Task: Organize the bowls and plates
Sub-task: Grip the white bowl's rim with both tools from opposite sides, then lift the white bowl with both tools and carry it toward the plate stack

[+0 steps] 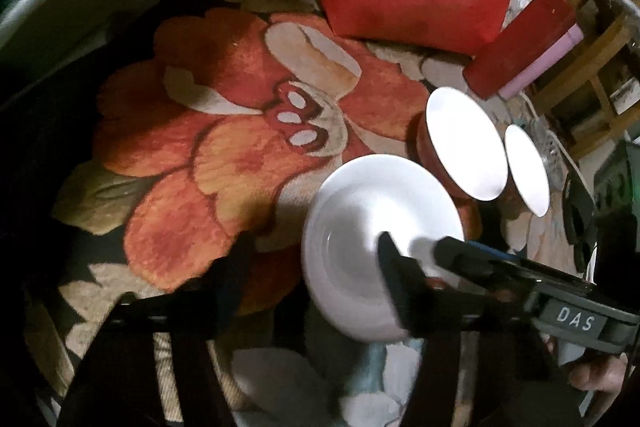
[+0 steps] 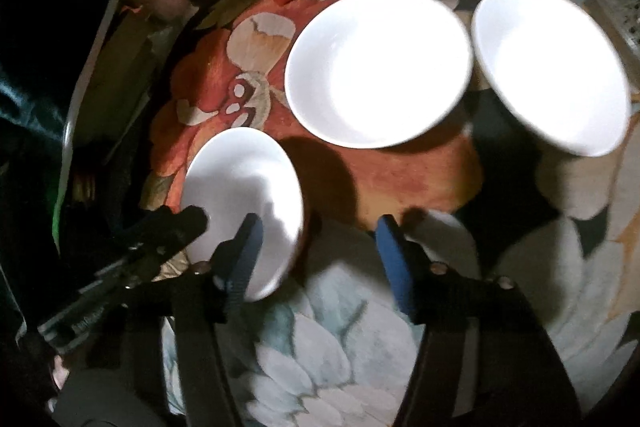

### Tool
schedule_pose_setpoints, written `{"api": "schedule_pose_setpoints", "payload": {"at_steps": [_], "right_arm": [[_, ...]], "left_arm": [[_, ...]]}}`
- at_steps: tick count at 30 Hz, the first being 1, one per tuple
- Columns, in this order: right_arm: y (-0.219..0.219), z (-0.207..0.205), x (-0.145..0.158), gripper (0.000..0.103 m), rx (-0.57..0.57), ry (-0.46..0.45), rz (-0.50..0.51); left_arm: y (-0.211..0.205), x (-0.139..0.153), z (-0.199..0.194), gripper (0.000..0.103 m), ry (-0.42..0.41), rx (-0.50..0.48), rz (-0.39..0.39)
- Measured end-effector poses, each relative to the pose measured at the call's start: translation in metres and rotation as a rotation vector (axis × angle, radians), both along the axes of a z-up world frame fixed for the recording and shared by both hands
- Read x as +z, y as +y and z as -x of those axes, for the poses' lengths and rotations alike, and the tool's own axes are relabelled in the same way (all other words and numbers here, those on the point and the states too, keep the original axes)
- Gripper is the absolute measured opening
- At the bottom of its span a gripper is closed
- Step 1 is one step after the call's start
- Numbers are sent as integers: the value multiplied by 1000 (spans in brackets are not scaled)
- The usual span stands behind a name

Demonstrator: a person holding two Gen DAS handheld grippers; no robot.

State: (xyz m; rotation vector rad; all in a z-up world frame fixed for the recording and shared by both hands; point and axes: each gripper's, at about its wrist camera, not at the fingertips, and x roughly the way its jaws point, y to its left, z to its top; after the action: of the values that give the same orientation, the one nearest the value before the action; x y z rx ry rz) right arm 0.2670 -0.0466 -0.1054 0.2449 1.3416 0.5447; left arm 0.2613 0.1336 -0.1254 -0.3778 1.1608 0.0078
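1. Here, three white dishes sit on a flowered cloth (image 2: 400, 179): a near-left plate (image 2: 244, 195) and two bowls, one (image 2: 376, 67) far, one (image 2: 552, 67) far right, all holding nothing.
2. Left gripper (image 1: 316, 251) straddles the plate's near-left rim, jaws apart.
3. Right gripper (image 2: 320, 231) hangs half-open, gripping nothing.

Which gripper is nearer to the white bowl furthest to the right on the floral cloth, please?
Right. The right gripper hangs at the small plate's right edge, below and left of that bowl; the left gripper straddles the plate's opposite edge, farther away.
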Motion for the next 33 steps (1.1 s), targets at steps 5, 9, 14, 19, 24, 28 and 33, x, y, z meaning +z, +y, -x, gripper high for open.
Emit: {"api": "schedule_pose_setpoints", "payload": {"at_steps": [5, 9, 14, 19, 24, 28, 33], "right_arm": [[19, -5, -20, 11, 7, 69, 14], [26, 0, -22, 8, 13, 43, 45], [26, 14, -19, 8, 44, 39, 49], [12, 37, -7, 9, 51, 45, 59], [-15, 62, 14, 9, 37, 39, 69], [-34, 80, 33, 9, 47, 30, 88], [-65, 103, 63, 9, 17, 14, 104]], "left_arm": [[-2, -21, -11, 6, 93, -6, 27], [-6, -16, -2, 5, 73, -37, -16], [-11, -9, 18, 5, 52, -77, -37], [-26, 7, 42, 5, 20, -126, -52], [-50, 34, 69, 5, -14, -176, -72], [-67, 56, 91, 5, -25, -171, -44], [-94, 81, 111, 5, -54, -200, -8]]}}
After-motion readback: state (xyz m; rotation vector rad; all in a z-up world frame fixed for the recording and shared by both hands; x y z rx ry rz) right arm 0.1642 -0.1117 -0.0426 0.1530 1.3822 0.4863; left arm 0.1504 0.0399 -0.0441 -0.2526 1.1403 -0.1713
